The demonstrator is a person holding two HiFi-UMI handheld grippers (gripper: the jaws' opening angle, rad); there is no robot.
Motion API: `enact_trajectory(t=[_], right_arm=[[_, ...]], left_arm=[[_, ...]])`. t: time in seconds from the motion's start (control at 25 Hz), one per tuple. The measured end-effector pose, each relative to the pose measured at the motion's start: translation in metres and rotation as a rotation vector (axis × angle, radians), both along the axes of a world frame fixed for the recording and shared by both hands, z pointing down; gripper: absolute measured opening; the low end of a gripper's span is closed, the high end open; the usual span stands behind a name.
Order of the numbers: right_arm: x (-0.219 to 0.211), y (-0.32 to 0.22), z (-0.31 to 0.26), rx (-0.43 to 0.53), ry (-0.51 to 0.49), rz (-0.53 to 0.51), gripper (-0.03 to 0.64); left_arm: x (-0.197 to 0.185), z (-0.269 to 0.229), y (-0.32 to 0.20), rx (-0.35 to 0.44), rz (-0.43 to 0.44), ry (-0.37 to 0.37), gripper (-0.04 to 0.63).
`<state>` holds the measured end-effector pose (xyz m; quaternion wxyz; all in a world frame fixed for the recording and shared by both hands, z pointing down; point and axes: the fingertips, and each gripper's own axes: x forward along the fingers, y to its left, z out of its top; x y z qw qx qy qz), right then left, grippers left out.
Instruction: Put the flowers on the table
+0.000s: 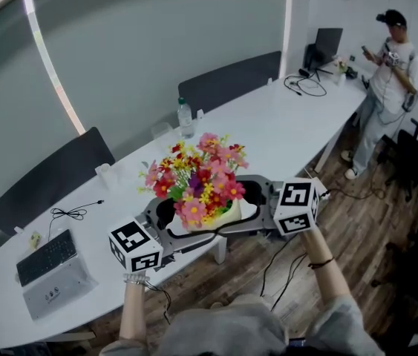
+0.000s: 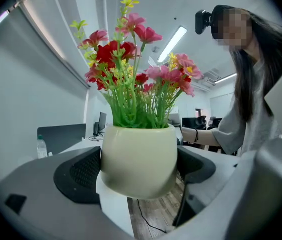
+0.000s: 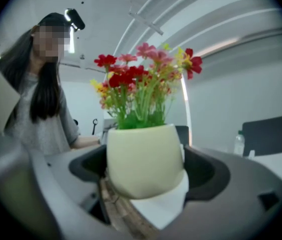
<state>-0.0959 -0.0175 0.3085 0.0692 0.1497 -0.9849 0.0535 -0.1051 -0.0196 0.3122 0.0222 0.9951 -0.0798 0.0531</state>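
Observation:
A cream pot (image 1: pixel 222 215) of red, pink and yellow flowers (image 1: pixel 197 175) hangs just over the near edge of the long white table (image 1: pixel 283 128). My left gripper (image 1: pixel 183 228) clasps it from the left and my right gripper (image 1: pixel 249 208) from the right. In the left gripper view the pot (image 2: pixel 138 159) fills the gap between the dark pads (image 2: pixel 80 174), and its base is over the table edge and the wood floor. The right gripper view shows the pot (image 3: pixel 145 159) pressed between that gripper's own two pads (image 3: pixel 206 174). Flowers (image 3: pixel 141 79) rise above the rim.
A water bottle (image 1: pixel 185 117) stands behind the flowers. At the left lie a grey keyboard device (image 1: pixel 49 269) and a black cable (image 1: pixel 71 213). Dark chairs (image 1: pixel 227 80) line the far side. A person (image 1: pixel 390 73) stands at the far right by a monitor (image 1: pixel 327 44).

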Motion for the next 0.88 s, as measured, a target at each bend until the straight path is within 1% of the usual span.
enact_trajectory(t=[0.2,0.32,0.56,0.68,0.88], right_arm=[[0.026,-0.021,-0.001,-0.006,0.016,-0.043,0.459],[0.041,-0.029,0.000,-0.007,0.025,-0.078,0.459],[0.071,-0.046,0.000,0.001,0.042,-0.146,0.460],[0.082,-0.051,0.002,0.005,0.039,-0.180,0.459],[0.101,-0.056,0.005,0.009,0.047,-0.212,0.459]], left_arm=[[0.026,-0.001,-0.021,-0.005,-0.039,-0.001,0.463],[0.042,-0.002,-0.029,-0.003,-0.071,-0.010,0.463],[0.071,-0.001,-0.045,0.005,-0.136,-0.003,0.463],[0.082,0.000,-0.050,0.008,-0.170,-0.011,0.463],[0.102,0.005,-0.054,0.005,-0.202,-0.012,0.463]])
